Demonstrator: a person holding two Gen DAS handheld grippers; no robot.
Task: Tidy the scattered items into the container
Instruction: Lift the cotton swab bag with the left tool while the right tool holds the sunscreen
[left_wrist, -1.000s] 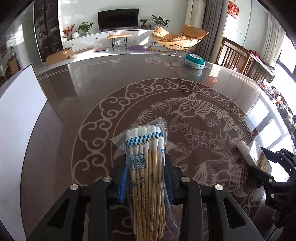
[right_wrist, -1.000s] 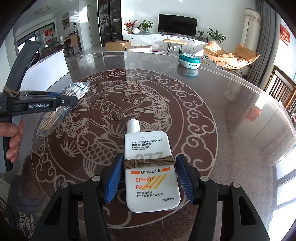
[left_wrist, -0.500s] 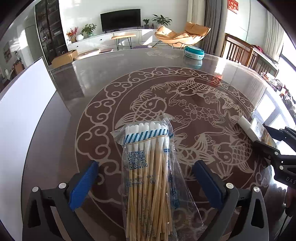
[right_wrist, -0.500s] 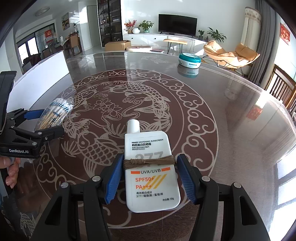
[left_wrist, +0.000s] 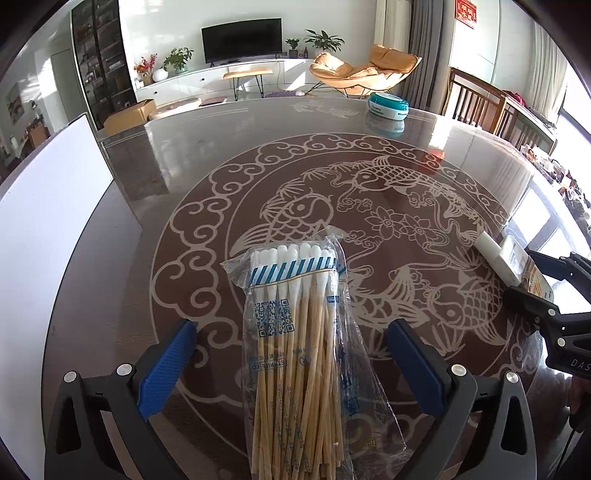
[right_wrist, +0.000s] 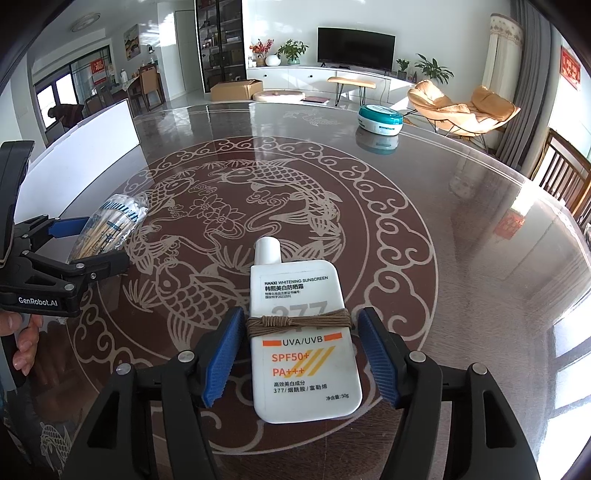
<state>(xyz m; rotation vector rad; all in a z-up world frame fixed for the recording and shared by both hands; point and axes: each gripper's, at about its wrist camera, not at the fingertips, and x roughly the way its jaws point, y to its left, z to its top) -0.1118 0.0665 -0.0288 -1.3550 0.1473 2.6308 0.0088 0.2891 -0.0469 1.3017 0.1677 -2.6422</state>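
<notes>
Swabs (left_wrist: 295, 332) lie between wide-apart left claw (left_wrist: 291, 365); right claw (right_wrist: 299, 354) opening around sunscreen (right_wrist: 299, 343).

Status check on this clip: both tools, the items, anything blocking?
Left tool open, swab pack lying loose between pads. Right tool opening, pads just clear of sunscreen bottle. Both items on table. Nothing blocking.

Sunlit living room: wall television (right_wrist: 355, 49), tan lounge chair (right_wrist: 461, 107), white cabinet (right_wrist: 295, 75).
</notes>
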